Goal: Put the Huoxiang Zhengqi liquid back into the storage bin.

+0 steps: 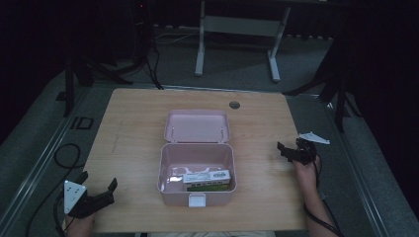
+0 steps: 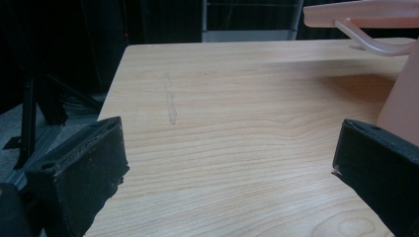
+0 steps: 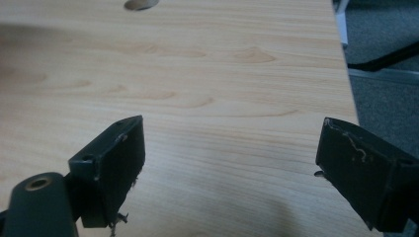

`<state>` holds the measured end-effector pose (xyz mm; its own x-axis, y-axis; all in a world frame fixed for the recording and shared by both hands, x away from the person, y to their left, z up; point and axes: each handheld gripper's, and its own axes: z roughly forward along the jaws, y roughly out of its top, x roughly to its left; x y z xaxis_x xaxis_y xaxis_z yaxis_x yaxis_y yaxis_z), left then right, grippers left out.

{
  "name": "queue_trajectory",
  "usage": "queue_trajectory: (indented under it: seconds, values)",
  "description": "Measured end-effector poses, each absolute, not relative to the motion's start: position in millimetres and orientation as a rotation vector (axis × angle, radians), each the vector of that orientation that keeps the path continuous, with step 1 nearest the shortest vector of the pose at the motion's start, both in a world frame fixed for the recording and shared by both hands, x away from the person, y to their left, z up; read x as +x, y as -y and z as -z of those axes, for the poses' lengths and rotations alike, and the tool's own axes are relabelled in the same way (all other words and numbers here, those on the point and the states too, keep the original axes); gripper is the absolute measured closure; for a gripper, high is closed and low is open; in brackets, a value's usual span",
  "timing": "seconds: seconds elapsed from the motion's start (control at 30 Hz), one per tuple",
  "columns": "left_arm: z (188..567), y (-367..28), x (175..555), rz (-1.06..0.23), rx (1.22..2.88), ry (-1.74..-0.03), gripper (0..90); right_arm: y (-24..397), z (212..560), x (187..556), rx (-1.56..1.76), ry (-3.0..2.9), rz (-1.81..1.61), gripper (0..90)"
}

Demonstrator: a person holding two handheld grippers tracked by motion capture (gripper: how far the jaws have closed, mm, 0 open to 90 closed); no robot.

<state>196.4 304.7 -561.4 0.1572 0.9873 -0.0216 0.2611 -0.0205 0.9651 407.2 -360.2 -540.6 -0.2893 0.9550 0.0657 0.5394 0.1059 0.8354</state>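
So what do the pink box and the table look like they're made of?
The pink box looks like moulded plastic: smooth, even colour, rounded corners, slight sheen. The table shows light wood grain with a matte finish; it could be laminate or veneer rather than solid wood.

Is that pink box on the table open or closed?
Open. The pink box has its lid swung back flat on the table, and a small carton lies inside.

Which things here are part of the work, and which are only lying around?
Part of the work:
- pink box, lid open
- small packet inside it
- left gripper, fingers apart, empty
- right gripper, fingers apart, empty

Only lying around:
- wooden table
- round hole in the tabletop
- white desk frame behind
- cable on the floor
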Motion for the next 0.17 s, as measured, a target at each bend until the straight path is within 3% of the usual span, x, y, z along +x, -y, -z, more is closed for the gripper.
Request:
queue_trajectory:
  seconds: [0.17]
  values:
    - [561.4,-304.8,196.8,-0.948,1.473,-1.279,0.3,363.7,541.0,407.4,1.472,-1.877,-1.096,11.5]
